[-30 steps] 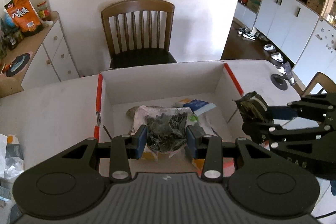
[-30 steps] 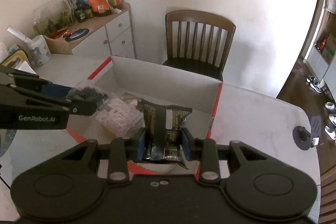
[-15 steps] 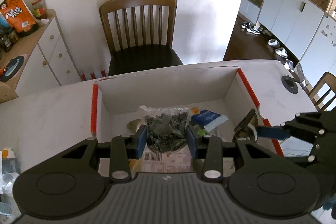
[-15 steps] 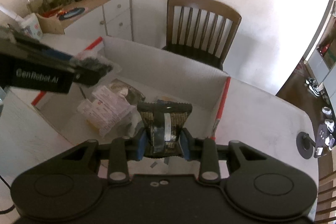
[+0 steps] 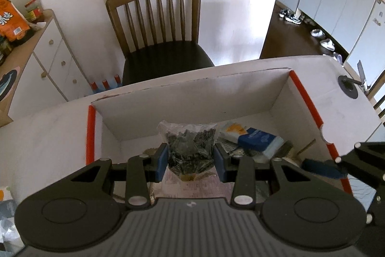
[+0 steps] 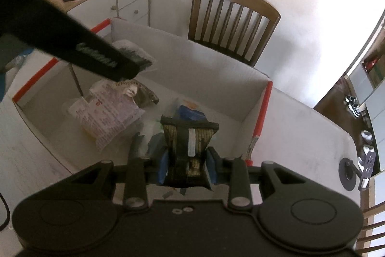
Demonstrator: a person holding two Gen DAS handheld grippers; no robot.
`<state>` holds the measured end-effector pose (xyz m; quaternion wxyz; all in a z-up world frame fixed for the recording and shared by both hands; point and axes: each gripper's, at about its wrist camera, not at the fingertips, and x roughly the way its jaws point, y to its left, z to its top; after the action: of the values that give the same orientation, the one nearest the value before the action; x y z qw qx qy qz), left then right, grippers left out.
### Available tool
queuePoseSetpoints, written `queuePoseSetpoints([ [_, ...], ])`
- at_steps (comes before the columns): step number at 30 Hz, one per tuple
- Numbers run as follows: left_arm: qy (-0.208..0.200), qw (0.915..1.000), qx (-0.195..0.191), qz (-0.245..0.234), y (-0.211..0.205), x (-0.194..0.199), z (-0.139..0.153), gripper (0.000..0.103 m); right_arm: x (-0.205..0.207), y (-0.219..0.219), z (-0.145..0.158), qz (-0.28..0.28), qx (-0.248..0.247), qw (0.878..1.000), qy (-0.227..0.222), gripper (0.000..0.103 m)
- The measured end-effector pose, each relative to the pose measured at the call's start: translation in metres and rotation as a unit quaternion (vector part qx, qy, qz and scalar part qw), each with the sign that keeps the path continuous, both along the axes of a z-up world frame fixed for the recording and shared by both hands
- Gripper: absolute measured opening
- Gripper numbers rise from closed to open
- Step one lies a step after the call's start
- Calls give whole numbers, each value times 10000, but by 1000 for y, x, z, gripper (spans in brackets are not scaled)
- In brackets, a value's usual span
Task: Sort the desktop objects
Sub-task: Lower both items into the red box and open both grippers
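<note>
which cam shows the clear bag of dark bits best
The left wrist view: the clear bag of dark bits sits centred and sharp in the left gripper. The right wrist view shows only a blurred end past that gripper's finger.

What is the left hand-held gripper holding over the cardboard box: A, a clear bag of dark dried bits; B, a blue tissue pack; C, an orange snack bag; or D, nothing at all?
A: the left hand-held gripper has its blue pads pressed on both sides of a clear bag of dark dried bits, above the open cardboard box.
</note>
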<state>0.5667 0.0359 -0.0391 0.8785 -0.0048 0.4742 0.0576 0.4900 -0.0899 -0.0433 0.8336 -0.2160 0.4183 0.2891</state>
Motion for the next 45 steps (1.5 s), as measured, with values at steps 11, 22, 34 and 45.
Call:
queuePoseSetpoints([
  [11,209,9997,5,-90,0,20,-23,39,0,6,-10,87,43,9998,176,31],
  [22,332,9991,124,-222,-8,29,-37,45,3,4,-5,59,269,9990,342,44],
  [34,323,9992,-169,-164,-8,28,-39,87,0,4,-2,-19,538,9979,366,67],
  [45,216,9995,-119,-192,-14,20,-31,103,0,0,3,-124,892,9949,455,74],
])
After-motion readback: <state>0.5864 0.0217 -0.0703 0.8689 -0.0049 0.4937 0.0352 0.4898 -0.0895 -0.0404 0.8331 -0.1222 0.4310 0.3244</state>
